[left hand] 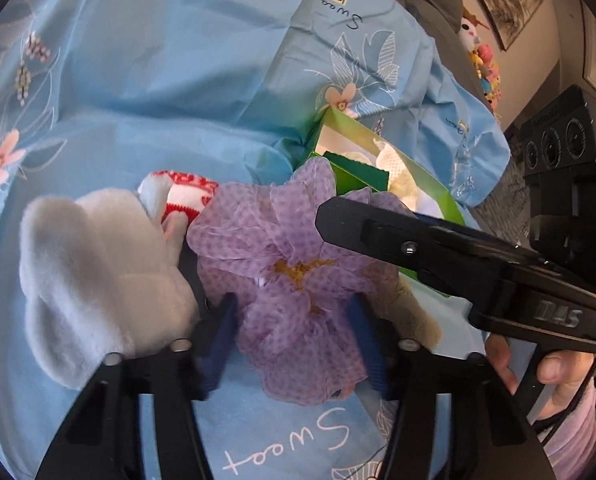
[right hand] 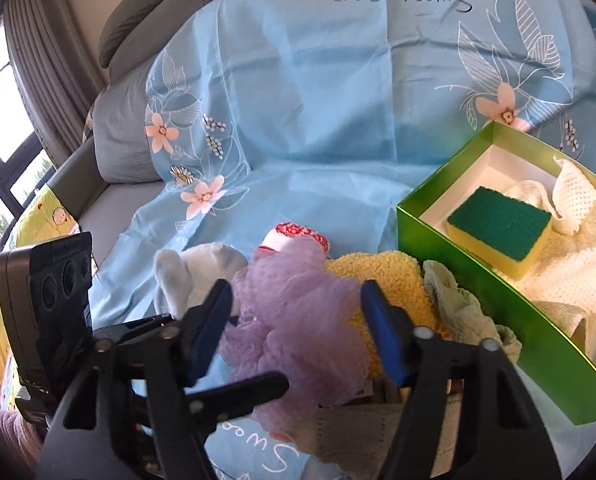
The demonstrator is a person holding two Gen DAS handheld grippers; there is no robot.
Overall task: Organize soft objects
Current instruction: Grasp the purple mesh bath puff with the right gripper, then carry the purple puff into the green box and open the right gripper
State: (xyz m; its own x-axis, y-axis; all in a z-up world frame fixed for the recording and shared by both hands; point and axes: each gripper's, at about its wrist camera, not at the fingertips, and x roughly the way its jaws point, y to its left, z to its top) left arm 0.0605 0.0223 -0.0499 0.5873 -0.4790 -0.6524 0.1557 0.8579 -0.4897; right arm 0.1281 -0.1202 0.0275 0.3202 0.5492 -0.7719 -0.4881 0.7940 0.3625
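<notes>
Both hand-held grippers bear on one purple mesh bath pouf (left hand: pixel 294 276) lying on a light-blue floral sheet (left hand: pixel 170 92). The left hand-held gripper (left hand: pixel 294 340) straddles the pouf, its blue pads (left hand: pixel 218 344) pressed into the mesh on either side. The right hand-held gripper (right hand: pixel 298 332) likewise has the pouf (right hand: pixel 294 320) between its pads (right hand: pixel 381 340), which sink into the netting; both grip the pouf. In the left wrist view, the right gripper's black finger crosses above the pouf. A pale-blue plush toy (left hand: pixel 98 280) lies just left of the pouf, touching it, with a red-and-white knitted item (left hand: pixel 182 192) behind. A yellow towel (right hand: pixel 381 280) sits just right of the pouf. A green box (right hand: pixel 493 308) near the pouf holds a green-topped sponge (right hand: pixel 497 224) and white knitted cloths (right hand: pixel 569 208).
</notes>
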